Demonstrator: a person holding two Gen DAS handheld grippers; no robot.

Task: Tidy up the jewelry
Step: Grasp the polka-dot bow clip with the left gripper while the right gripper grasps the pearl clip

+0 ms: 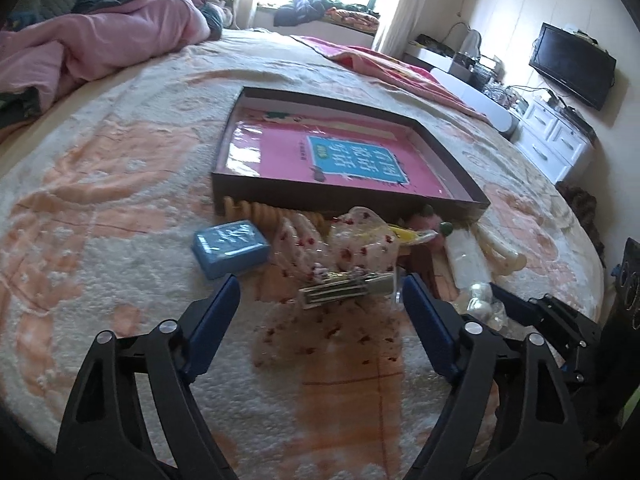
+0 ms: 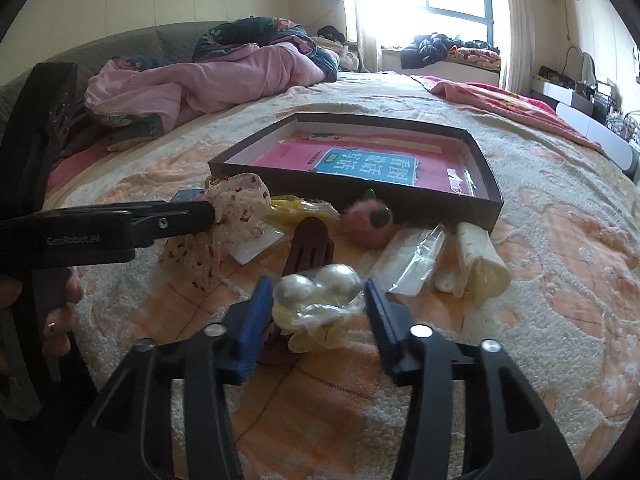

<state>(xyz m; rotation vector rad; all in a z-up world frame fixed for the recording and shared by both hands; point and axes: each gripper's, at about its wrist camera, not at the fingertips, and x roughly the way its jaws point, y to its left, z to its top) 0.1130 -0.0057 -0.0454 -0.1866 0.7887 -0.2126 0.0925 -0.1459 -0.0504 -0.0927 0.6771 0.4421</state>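
lots was hard to read here. the jewelry pile sat on the bed [image 1: 120,184] right against the near wall of a dark shallow box [image 1: 452,152], and a row of tan beads [image 1: 256,210] was half tucked under that wall, so i couldn't tell what they belonged to. the floral sheer scrunchie [image 1: 360,240] covered most of the middle of the pile, with a yellow piece and a fuzzy pink pom [image 2: 366,222] poking out behind it. the left gripper [image 1: 320,292] had its jaws spread wide, and a silver metal clip [image 1: 340,290] lay between the tips, blurred; i couldn't tell whether either tip touched it. the right gripper [image 2: 318,300] also had its jaws spread, with a pearl cluster in clear wrap [image 2: 320,296] sitting between them, apparently not pinched. a brown hair clip [image 2: 310,248] was partly hidden behind the pearls. a blue box [image 1: 230,246] lay just left of the pile, lid on, contents unseen. the dark box held only a pink booklet [image 1: 332,156] under glossy plastic. cream rolled pieces [image 2: 480,264] and a clear packet [image 2: 412,260] lay to the right.
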